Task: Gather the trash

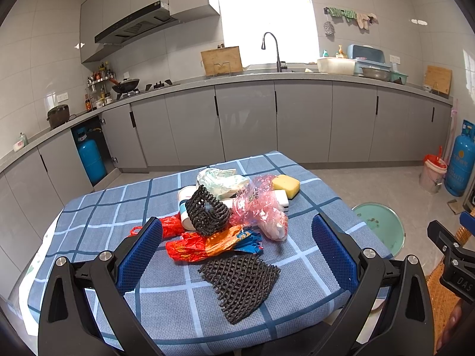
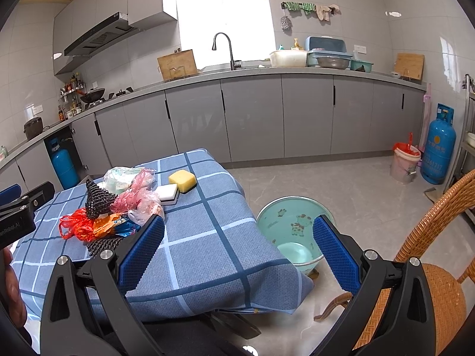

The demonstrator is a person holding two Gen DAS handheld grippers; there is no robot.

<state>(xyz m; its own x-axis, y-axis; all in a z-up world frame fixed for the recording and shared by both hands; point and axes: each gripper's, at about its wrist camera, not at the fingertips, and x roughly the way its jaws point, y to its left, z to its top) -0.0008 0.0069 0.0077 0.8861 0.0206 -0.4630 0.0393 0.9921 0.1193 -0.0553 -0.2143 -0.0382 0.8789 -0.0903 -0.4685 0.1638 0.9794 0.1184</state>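
Trash pile (image 1: 225, 222) heaped mid-table on blue checked cloth (image 1: 311, 267): black mesh, red and pink bags. Green bucket (image 2: 294, 228) on floor at 3 o'clock of table. Left gripper (image 1: 237, 249) spread wide, empty; right gripper (image 2: 237, 246) likewise.

A table in a blue checked cloth (image 1: 166, 305) carries black nets (image 1: 239, 284), crumpled bags (image 1: 204, 244), a yellow sponge (image 1: 286, 186) and a white sponge (image 2: 167, 193).
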